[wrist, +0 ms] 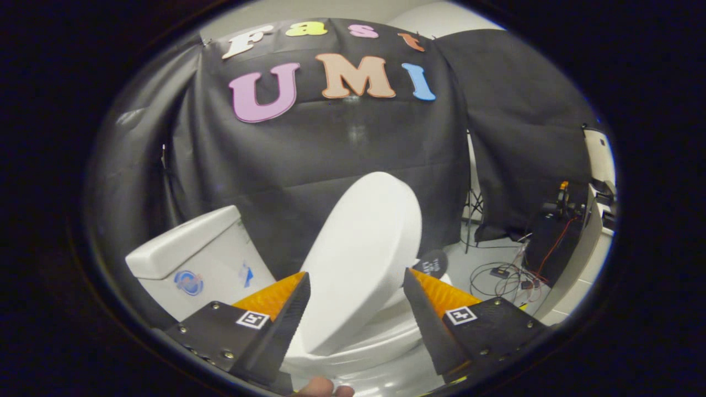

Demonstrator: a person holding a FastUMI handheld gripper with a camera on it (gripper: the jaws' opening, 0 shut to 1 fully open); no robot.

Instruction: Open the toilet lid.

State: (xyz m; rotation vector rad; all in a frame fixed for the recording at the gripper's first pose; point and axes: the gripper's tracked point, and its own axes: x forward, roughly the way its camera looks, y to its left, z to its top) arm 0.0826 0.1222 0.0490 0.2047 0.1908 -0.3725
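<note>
The white toilet lid (364, 248) stands half raised, tilted back towards the black cloth wall. Its hinge end is low, near the seat (386, 336). My gripper (354, 274) is open, its two fingers wide apart on either side of the lid's lower half. The lid fills the gap between them and rises well beyond the tips. Whether either finger touches the lid's edges, I cannot tell. The white seat and bowl rim lie below and between the fingers.
The white tank (193, 259) sits left of the lid, behind the left finger. A small round black sign (432, 263) stands by the right finger. Cables (502, 275) and dark equipment (551, 237) lie on the floor at the right. A person's fingertip (325, 389) shows under the fingers.
</note>
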